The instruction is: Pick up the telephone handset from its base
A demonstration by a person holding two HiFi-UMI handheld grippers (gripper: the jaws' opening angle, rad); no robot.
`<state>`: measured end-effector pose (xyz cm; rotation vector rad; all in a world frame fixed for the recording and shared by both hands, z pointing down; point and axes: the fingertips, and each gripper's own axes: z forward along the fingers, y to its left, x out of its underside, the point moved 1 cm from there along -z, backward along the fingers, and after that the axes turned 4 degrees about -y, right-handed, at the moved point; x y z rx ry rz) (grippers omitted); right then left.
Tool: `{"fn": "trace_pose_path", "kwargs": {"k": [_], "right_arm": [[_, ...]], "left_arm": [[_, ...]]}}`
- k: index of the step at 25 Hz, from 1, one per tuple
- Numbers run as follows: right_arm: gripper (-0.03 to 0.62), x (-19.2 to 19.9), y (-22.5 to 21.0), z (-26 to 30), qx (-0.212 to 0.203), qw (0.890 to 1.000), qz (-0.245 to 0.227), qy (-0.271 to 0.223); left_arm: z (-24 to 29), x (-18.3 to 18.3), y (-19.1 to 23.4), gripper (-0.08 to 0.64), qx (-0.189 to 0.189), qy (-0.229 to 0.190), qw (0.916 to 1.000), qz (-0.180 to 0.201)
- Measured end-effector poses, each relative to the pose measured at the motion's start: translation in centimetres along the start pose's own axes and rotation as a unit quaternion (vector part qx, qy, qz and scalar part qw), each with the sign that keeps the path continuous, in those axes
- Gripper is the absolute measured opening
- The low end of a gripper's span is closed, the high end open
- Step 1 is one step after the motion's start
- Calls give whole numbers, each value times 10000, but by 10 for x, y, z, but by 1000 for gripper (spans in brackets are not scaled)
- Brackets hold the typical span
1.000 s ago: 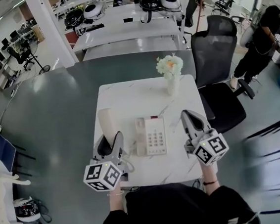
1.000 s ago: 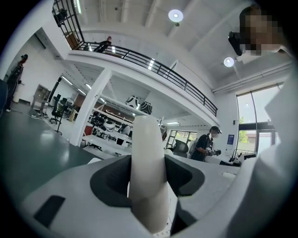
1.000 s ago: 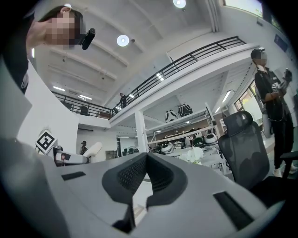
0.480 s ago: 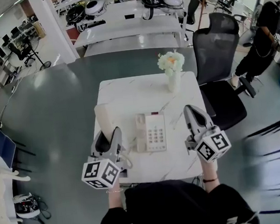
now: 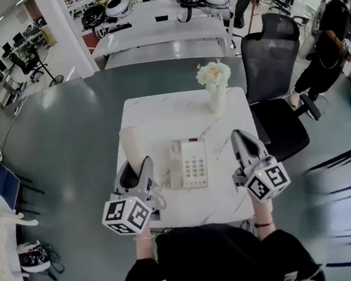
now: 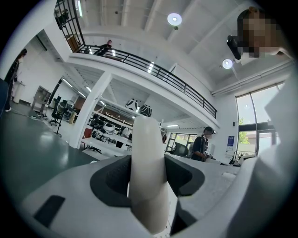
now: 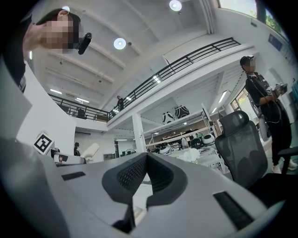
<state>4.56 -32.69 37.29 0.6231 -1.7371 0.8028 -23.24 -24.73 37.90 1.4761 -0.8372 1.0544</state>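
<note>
The cream telephone handset [image 5: 130, 146] is lifted off its base and juts forward from my left gripper [image 5: 135, 164], which is shut on it. In the left gripper view the handset [image 6: 148, 186] stands upright between the two dark pads of the left gripper [image 6: 148, 158]. The cream base [image 5: 189, 164] with its keypad lies on the white marble table [image 5: 160, 116], just right of the handset. My right gripper [image 5: 238, 136] hovers right of the base, holding nothing. In the right gripper view the right gripper [image 7: 146, 156] has its pads meeting at the tip.
A vase of pale flowers [image 5: 214, 84] stands at the table's far right corner. A black office chair [image 5: 272, 64] sits beside the table's right edge, and a person in black [image 5: 327, 43] stands beyond it. White benches [image 5: 158, 39] with equipment stand beyond the table.
</note>
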Motion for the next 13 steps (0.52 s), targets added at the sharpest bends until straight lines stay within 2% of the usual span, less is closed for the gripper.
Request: {"fn": "trace_pose_path", "kwargs": {"k": [13], "right_arm": [[-8,-2,-8,-1,25,10000,-96,-6]], "left_arm": [[3,2,-2,207,-24,3,10000,11]]}}
